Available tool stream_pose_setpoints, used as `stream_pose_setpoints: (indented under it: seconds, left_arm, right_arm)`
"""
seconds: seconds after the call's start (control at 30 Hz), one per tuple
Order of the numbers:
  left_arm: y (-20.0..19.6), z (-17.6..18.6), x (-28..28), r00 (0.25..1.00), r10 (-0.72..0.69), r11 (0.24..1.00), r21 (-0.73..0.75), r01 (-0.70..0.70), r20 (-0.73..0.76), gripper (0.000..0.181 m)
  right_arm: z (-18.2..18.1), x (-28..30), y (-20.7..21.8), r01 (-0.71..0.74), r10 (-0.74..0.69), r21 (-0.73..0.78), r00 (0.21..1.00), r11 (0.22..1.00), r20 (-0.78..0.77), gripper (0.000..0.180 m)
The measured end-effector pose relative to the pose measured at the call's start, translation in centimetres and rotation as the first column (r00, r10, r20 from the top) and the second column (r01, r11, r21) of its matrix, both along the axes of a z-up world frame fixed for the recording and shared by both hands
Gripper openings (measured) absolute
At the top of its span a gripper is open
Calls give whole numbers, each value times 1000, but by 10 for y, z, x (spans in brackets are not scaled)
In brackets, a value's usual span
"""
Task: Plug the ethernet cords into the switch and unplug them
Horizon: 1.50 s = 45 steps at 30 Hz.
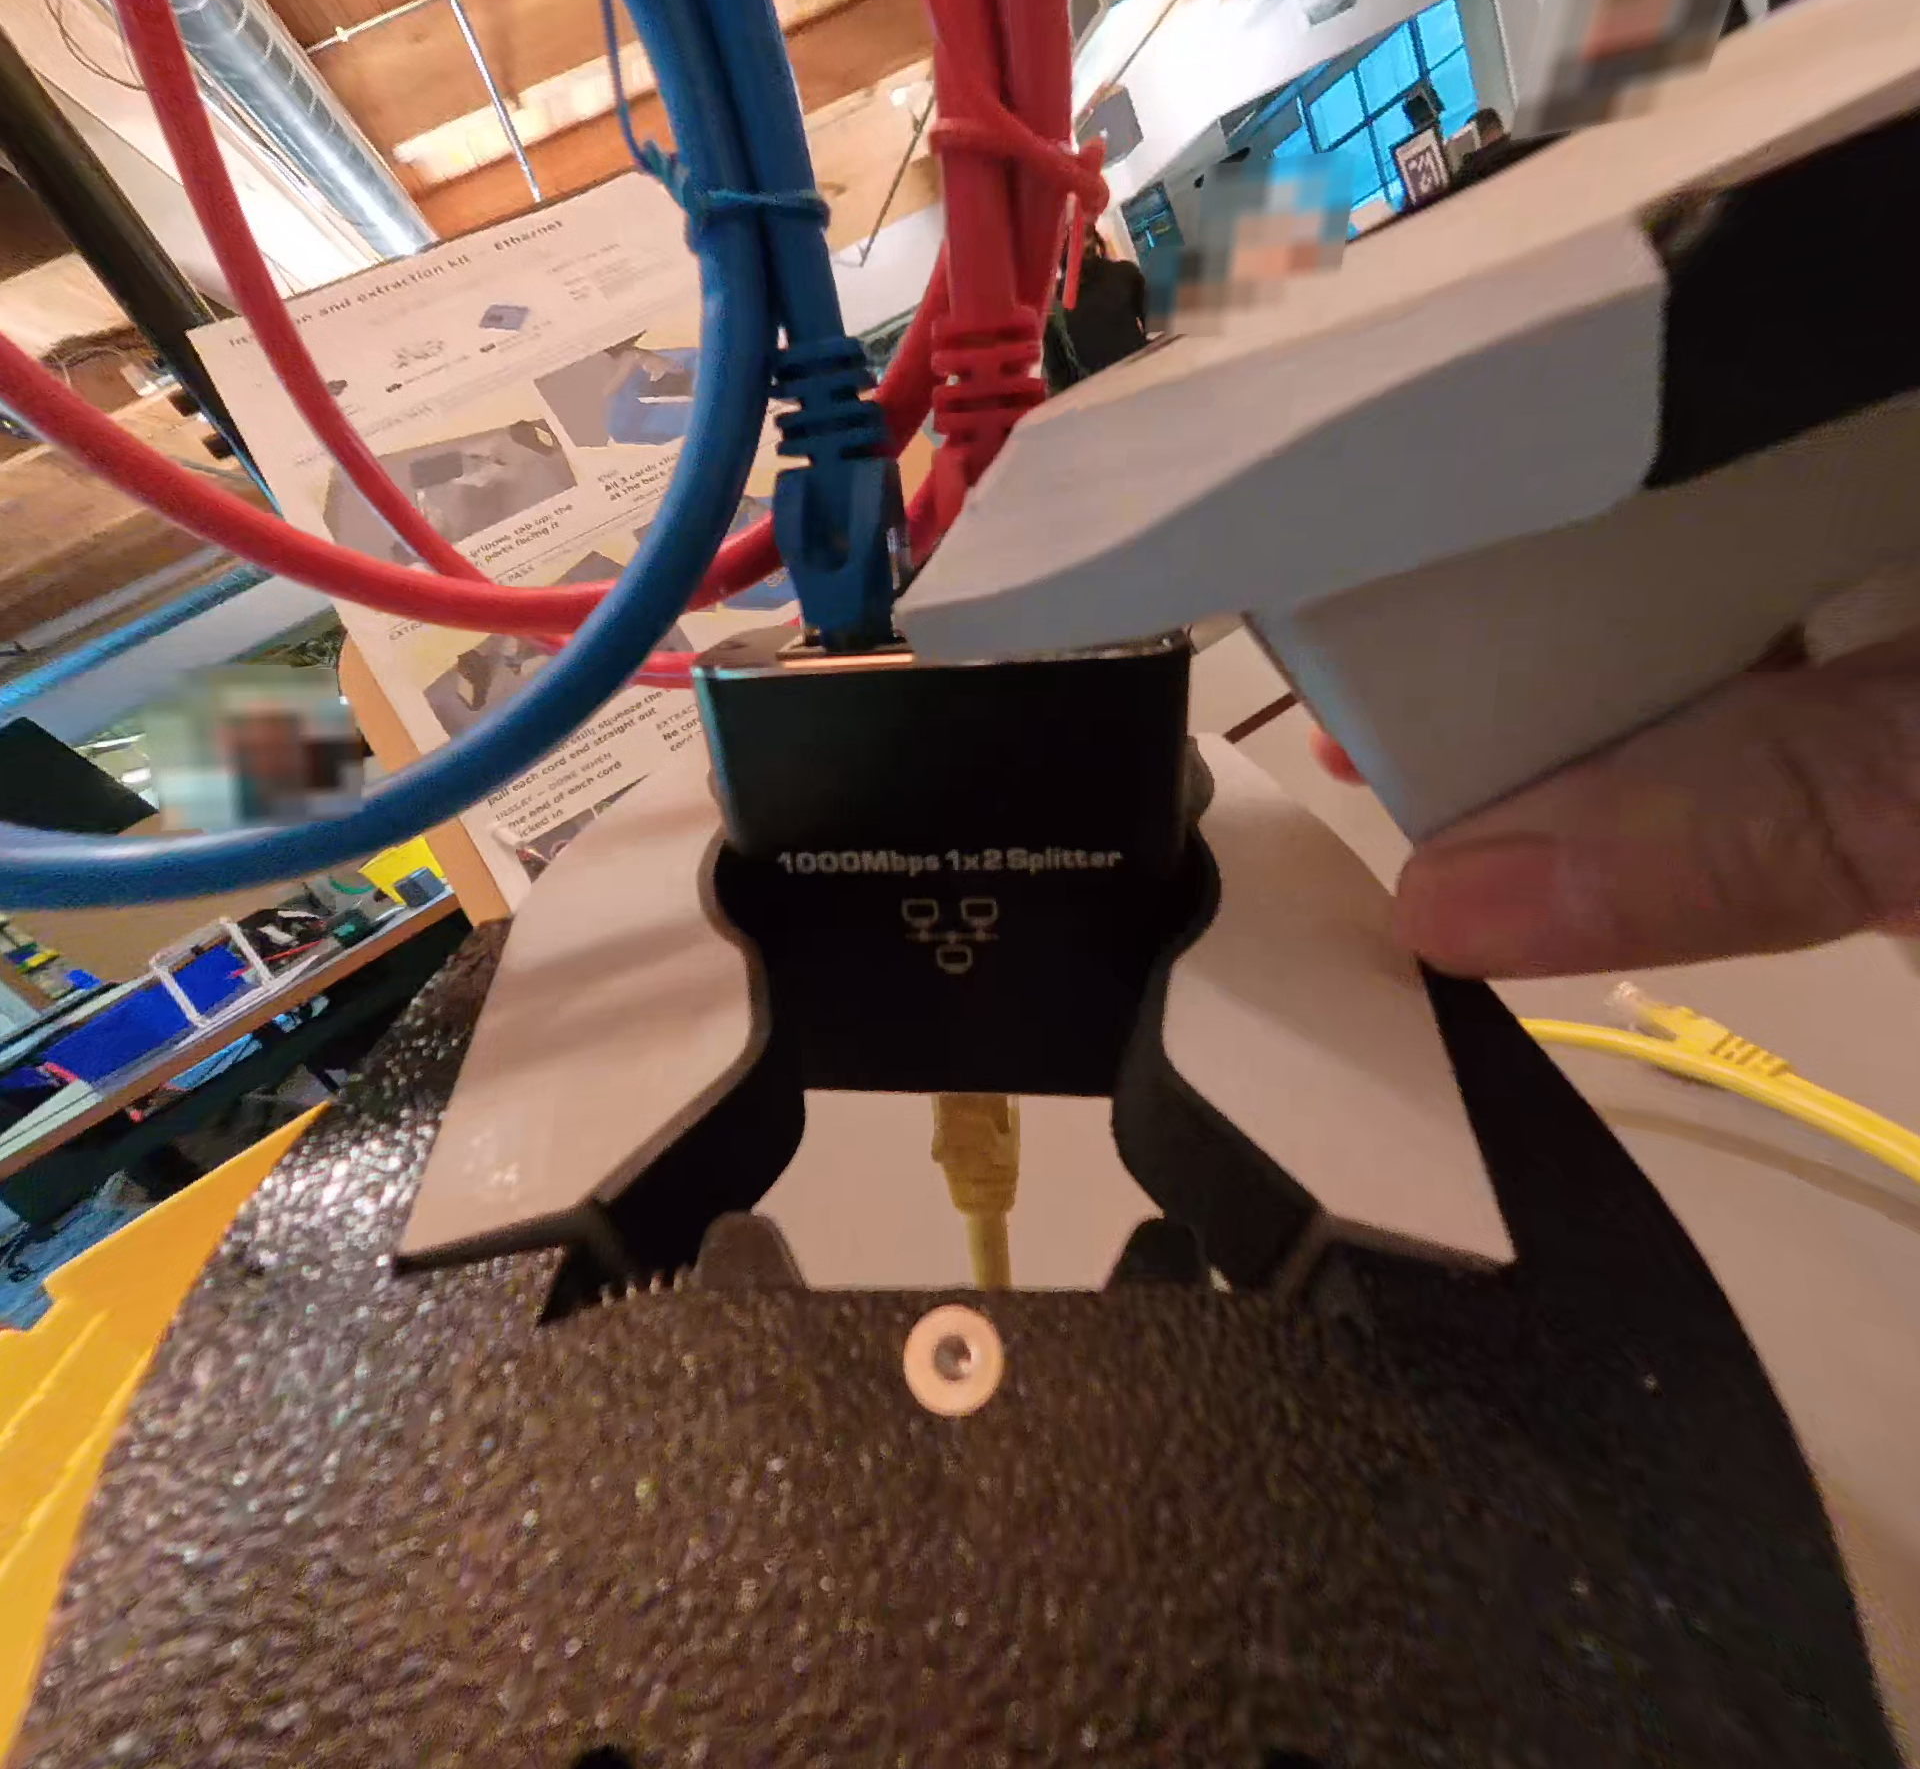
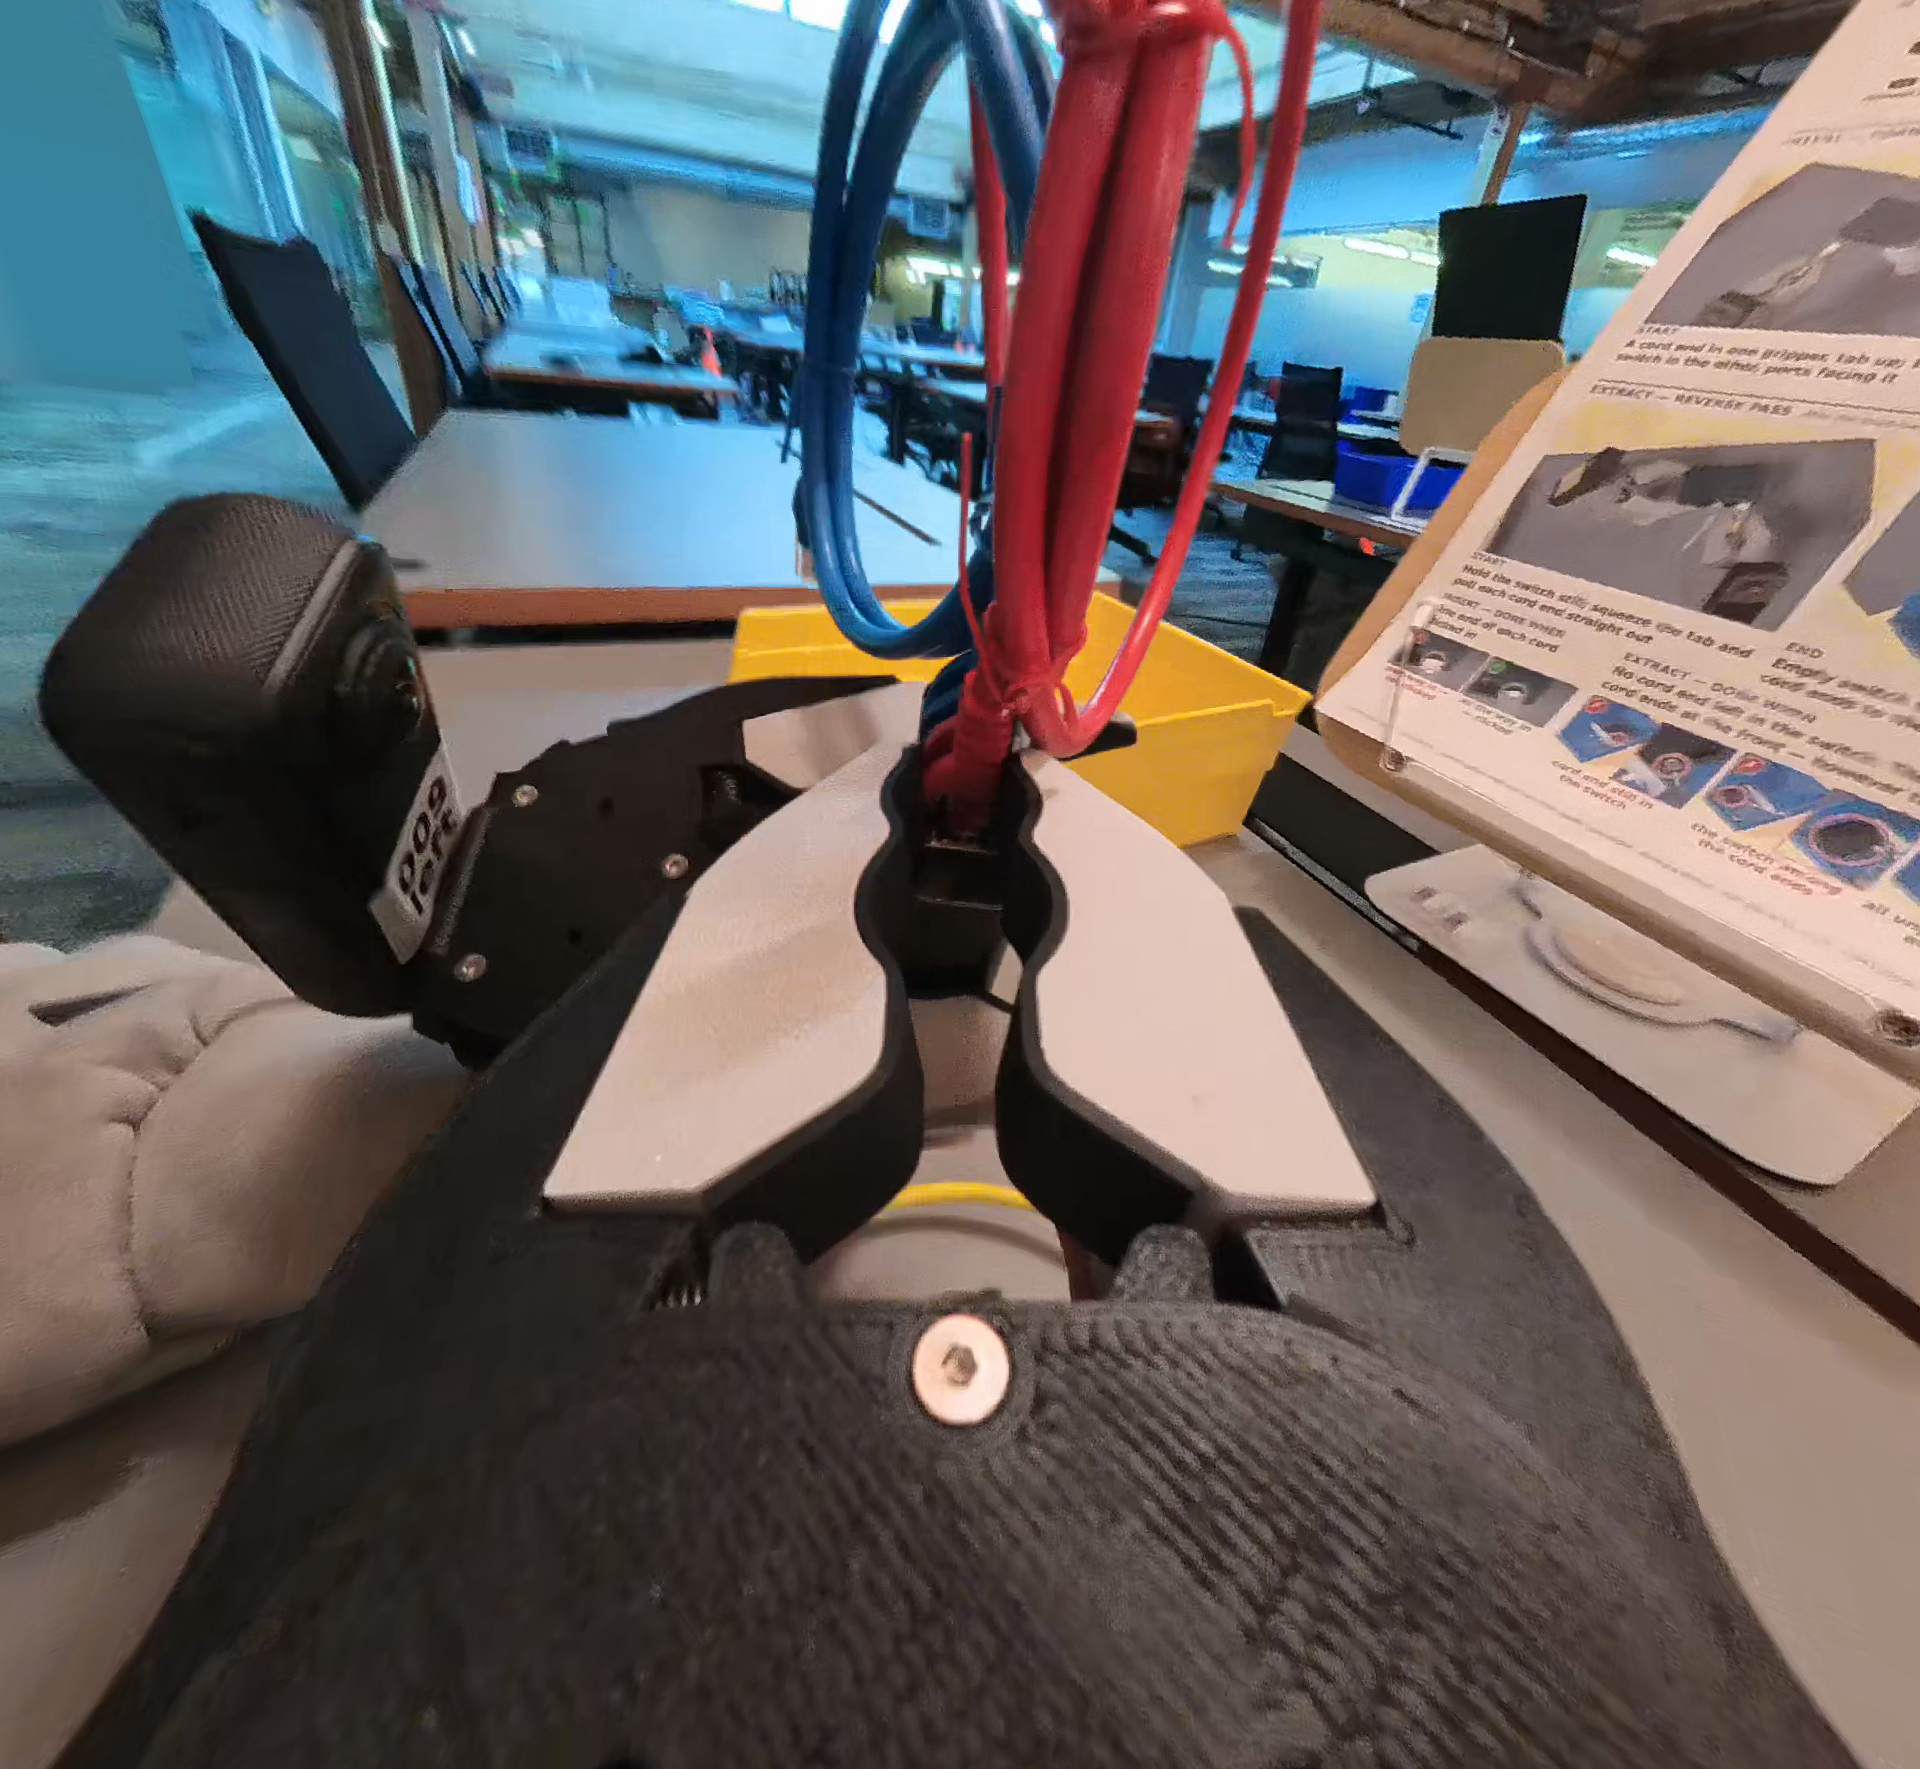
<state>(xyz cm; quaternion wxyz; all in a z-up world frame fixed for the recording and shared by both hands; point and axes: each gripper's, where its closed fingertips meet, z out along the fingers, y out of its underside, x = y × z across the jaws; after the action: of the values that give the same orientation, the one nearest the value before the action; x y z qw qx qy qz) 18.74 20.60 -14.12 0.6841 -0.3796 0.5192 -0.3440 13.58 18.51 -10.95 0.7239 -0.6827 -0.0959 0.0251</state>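
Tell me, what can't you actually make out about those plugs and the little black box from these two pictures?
- Red plug: left wrist view, its tip is hidden behind the right gripper, so seating in the switch is unclear.
- Switch ports: right wrist view, the right gripper's fingers and motion blur cover them.
- Yellow cord: left wrist view, its plug end disappears under the switch.
- Blue cord and red cord tops: cut off by both views' upper edges.

Your left gripper [image 1: 961, 971] has two flat pale-grey fingers [image 1: 582, 1075] edged in wavy black rubber, set on a black, pebbly-textured body with one silver screw [image 1: 953, 1358] at its centre and a yellow piece [image 1: 94, 1387] at its left edge. Your right gripper [image 2: 961, 846] has the same grey fingers [image 2: 769, 992], a ridged black body and a silver screw [image 2: 959, 1369]. Your sleeve [image 2: 156, 1148] is soft, light-grey fabric
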Motion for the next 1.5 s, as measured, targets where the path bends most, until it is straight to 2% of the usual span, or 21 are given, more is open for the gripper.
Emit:
stream_pose_setpoints:
  seconds: [0.17,0.27,0.37,0.53,0.63,0.73,0.77,0.9,0.97,1.1,1.2,1.5]
  left_arm:
    - [-1,0,-1,999,-34,998,-46,34,8,79]
    - [-2,5,-4,1000,-6,1000,18,5,23,79]
    - [-3,8,-4,1000,3,999,35,-4,28,79]
    - [-3,2,-2,999,-48,998,-50,49,26,79]
    - [-5,3,-2,998,-53,997,-47,55,32,79]
    - [-7,4,-1,998,-50,998,-39,51,30,76]
    - [-6,2,0,999,-48,998,-48,49,20,76]
    - [-4,-8,6,997,-80,990,-116,77,-17,75]
    - [-5,-9,7,996,-86,989,-122,82,-25,75]
    - [-6,-6,5,998,-58,996,-63,56,-26,75]
    - [-2,-2,2,1000,-17,1000,0,17,-15,78]
    - [5,8,-4,999,38,999,28,-39,16,78]
  right_arm:
    - [-1,-6,2,106,-88,-61,966,993,245,14]
    - [3,-4,-3,9,-8,-17,999,1000,51,14]
    - [5,-3,-5,-24,24,3,1000,1000,-18,13]
    - [1,-6,0,77,-64,-64,979,995,194,14]
    - [2,-5,-2,44,-37,-53,992,998,123,14]
    - [4,-1,-4,-22,21,-8,999,1000,-45,13]
    - [2,0,-2,-16,15,-10,999,1000,-45,13]
    - [-6,3,3,81,-69,-82,988,993,140,14]
    - [-7,2,3,87,-71,-82,981,993,179,14]
    - [-5,0,-2,16,-12,-29,989,999,147,15]
    - [-3,-3,-3,-68,68,2,997,998,44,14]
    - [4,-6,-7,-91,89,69,995,993,36,14]
